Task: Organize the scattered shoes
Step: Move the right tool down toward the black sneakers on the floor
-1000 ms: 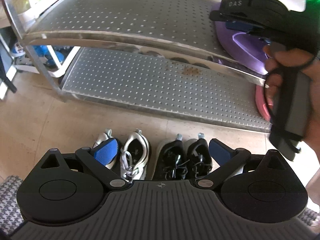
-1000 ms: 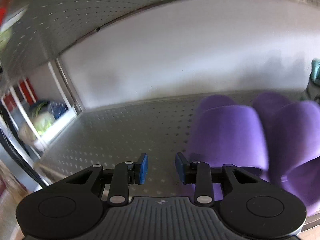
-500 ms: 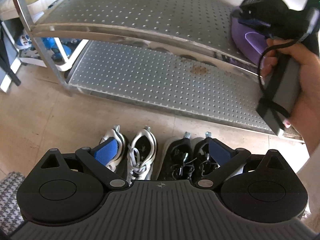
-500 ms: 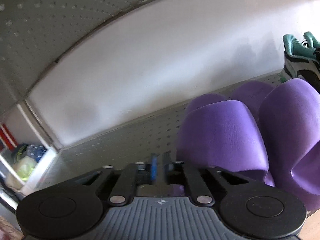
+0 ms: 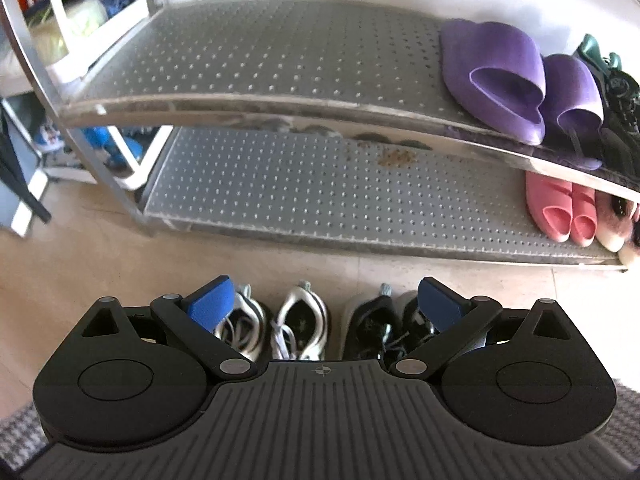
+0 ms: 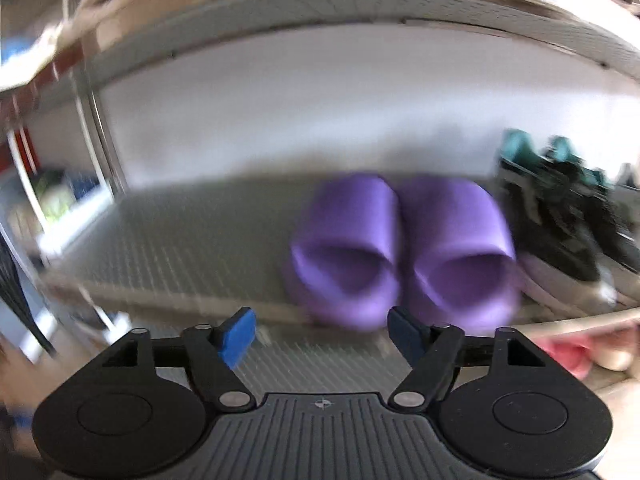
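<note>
A pair of purple slippers (image 5: 520,80) stands side by side at the right of the upper metal shelf (image 5: 280,60); the right wrist view, blurred, shows the same slippers (image 6: 400,248) just beyond my right gripper (image 6: 322,330). That gripper's jaws are opening, with nothing between them. On the floor below, white sneakers (image 5: 280,320) and black sneakers (image 5: 384,320) sit in a row. My left gripper (image 5: 322,304) hangs open above them, holding nothing.
Dark green-and-black sneakers (image 5: 616,100) stand right of the slippers. Pink slippers (image 5: 560,208) and a fluffy pair (image 5: 620,224) sit on the lower shelf (image 5: 320,192). A white rack with clutter (image 5: 68,32) is at the left, a woven mat (image 5: 16,432) at the near floor.
The right gripper has pulled back from the shelf and out of the left wrist view, and its jaws have spread apart. The purple slippers stay on the shelf. The left gripper barely moved.
</note>
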{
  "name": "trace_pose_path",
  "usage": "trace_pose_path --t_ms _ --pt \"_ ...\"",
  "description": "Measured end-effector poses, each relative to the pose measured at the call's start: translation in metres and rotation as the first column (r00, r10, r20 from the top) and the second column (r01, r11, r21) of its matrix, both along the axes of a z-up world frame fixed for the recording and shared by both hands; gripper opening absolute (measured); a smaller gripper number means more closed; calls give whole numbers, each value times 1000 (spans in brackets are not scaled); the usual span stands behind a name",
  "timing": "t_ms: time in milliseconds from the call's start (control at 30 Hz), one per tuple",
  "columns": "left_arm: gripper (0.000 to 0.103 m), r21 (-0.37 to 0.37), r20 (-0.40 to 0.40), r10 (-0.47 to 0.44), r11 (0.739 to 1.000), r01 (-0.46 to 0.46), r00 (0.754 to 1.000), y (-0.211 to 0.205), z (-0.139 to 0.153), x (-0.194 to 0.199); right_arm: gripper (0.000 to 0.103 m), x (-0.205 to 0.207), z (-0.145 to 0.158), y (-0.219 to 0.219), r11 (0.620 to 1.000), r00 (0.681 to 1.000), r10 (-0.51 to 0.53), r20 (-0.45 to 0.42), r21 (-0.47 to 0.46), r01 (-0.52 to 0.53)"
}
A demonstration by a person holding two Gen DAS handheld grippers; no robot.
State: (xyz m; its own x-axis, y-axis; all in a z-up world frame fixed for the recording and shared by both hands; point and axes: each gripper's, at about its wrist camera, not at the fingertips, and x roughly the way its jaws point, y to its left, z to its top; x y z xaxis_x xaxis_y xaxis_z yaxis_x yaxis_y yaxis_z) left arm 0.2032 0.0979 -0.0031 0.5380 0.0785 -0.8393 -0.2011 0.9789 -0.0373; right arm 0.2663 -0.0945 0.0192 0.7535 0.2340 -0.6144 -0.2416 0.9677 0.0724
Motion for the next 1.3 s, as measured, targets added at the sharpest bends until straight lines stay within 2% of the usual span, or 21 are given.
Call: trace_pose_path --t_ms 167,267,333,367,433,500,567,633,700,800,867,933,1000,1067,1100,1167,1300 --pt "101 37 53 -67 997 65 996 -8 -5 -28 86 -75 -24 -18 981 996 -78 -34 -183 70" --pt "101 13 90 -64 998 63 994 -5 -10 -51 91 -115 -37 -20 938 994 -108 -16 -333 97" --pt "101 25 125 -67 998 64 990 -3 -10 -59 93 -141 -42 -23 890 988 -152 7 -433 140" --pt "101 76 162 -89 994 78 983 -2 -12 -66 96 -152 -42 -23 859 982 -185 26 -481 175" --pt "101 178 188 -136 979 103 973 -1 -15 -72 98 -171 -34 -24 825 975 -208 74 -522 216" --pt "101 248 181 -163 962 116 970 -1 -19 -76 99 -187 -19 -27 832 973 -218 73 -507 225" --pt "100 269 160 -156 957 109 975 3 -22 -82 100 -201 5 -37 889 975 -223 -6 -411 201" --pt "100 247 162 -152 963 109 975 4 -19 -85 100 -205 17 -43 919 982 -186 -37 -359 161" --pt "101 222 186 -183 965 140 965 -1 -2 -92 100 -208 30 -44 936 987 -156 -37 -325 136" --pt "101 190 215 -237 962 198 947 -8 24 -100 100 -202 40 -54 967 988 -139 -64 -223 122" --pt "102 123 252 -230 971 204 940 -8 49 -107 101 -193 45 -63 989 990 -100 -105 -117 87" --pt "103 92 274 -199 979 180 941 -10 64 -111 101 -185 51 -64 995 993 -51 -103 -95 41" --pt "103 129 259 -149 985 118 954 -17 75 -112 102 -177 52 -62 995 995 -20 -100 -100 10" --pt "103 126 288 -145 986 113 946 -23 78 -114 102 -169 53 -61 995 995 8 -95 -93 -17" --pt "103 109 304 -158 985 131 939 -24 78 -114 102 -164 53 -60 996 995 22 -92 -86 -30" --pt "103 74 280 -155 987 140 947 -25 73 -107 102 -156 50 -57 996 995 55 -86 -63 -61" --pt "102 38 270 -102 995 95 958 -20 56 -96 102 -144 27 -52 997 994 68 -83 -32 -71"
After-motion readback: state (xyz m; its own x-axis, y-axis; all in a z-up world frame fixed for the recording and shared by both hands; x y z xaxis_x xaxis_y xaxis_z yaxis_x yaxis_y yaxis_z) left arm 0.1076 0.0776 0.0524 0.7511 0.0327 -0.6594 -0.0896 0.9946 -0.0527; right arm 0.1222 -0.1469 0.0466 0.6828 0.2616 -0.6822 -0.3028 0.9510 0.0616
